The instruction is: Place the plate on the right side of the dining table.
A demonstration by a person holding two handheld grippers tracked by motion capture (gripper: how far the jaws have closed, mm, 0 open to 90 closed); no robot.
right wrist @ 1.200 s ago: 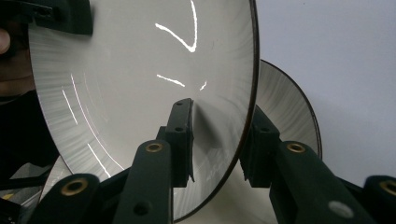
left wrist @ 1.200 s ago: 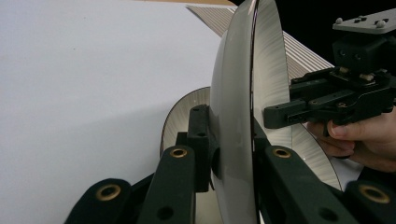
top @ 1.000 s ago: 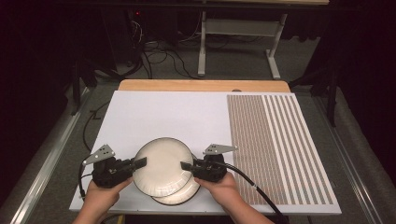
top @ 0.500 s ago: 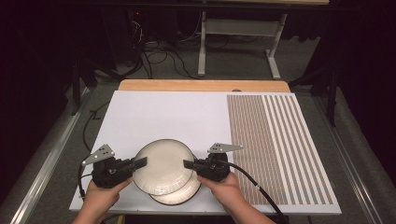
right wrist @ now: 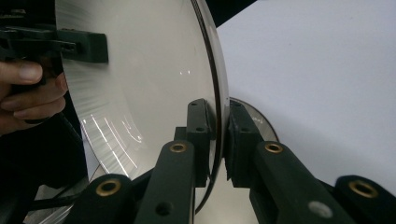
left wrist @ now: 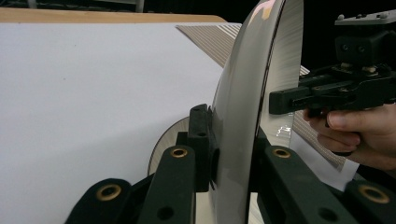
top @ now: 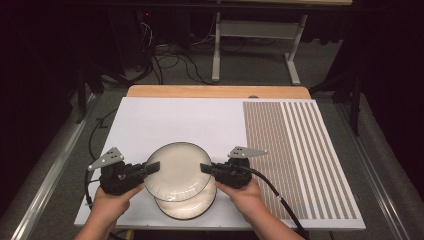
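**A:** What is different from a second ago?

**B:** The upper plate (top: 177, 171) now sits higher and a little farther from the near edge of the tabletop (top: 175, 120) than it did. In the earlier high views it covers most of the lower plate (top: 190, 207); now a wider crescent of the lower one shows beneath it, at the near edge and left of the middle.

**A:** And the grippers?

**B:** The left gripper (top: 152, 167) is clamped on the upper plate's left rim, as it was a second ago. The right gripper (top: 206, 168) has just been closing its jaws, and in the right gripper view its pads (right wrist: 198, 135) stand on either side of the plate's rim (right wrist: 215, 116), pressing on it. So both grippers grip the same plate from opposite sides.

**A:** Is the upper plate clear of the one below?

**B:** In the left gripper view the held plate (left wrist: 247, 116) stands edge-on well above the white sheet, with the lower plate (left wrist: 170, 144) flat on the tabletop behind it. I judge they are apart, though the exact gap is hard to read.

**A:** What does it mean for the work?

**B:** The two-sided hold looks settled and the lift has begun. The likely next part is carrying the plate away and setting it down on bare sheet; the striped area (top: 300, 155) lies to the right.
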